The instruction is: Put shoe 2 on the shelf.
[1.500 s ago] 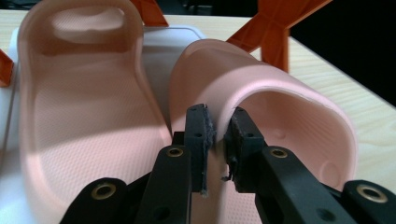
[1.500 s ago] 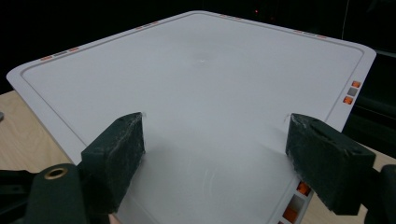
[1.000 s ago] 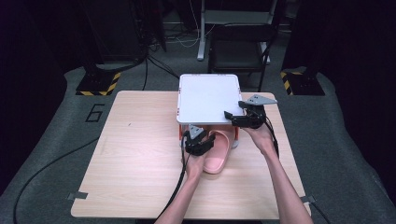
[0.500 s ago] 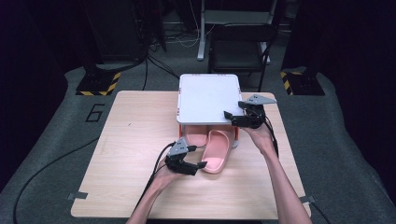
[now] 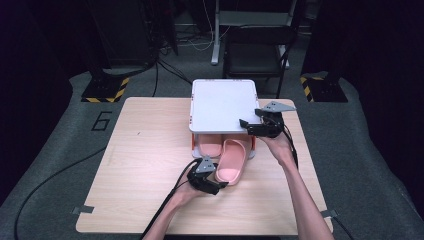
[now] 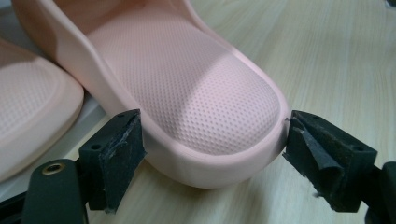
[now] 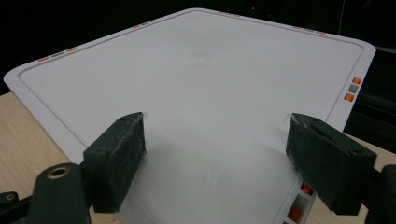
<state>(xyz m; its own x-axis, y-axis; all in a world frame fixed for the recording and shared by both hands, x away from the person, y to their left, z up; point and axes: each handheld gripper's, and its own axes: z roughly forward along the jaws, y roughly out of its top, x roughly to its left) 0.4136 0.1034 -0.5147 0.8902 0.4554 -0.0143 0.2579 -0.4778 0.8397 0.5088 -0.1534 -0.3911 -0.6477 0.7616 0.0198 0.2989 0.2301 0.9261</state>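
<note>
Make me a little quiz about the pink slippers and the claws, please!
1. True or false: the left claw squeezes the slipper's heel.
2. Where does the right claw hover? A) over the white lid B) on the wooden table C) under the box
3. Fill in: the other slipper lies under the white ____.

Key: 1 false, its pads stand apart from the heel, having just opened; 2 A; 3 lid.

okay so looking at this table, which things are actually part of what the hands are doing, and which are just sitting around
In the job: pink slipper between the open left gripper's jaws; second slipper under the white box lid; right gripper over that lid.

Lying about: chair, striped floor bases, floor cables.
</note>
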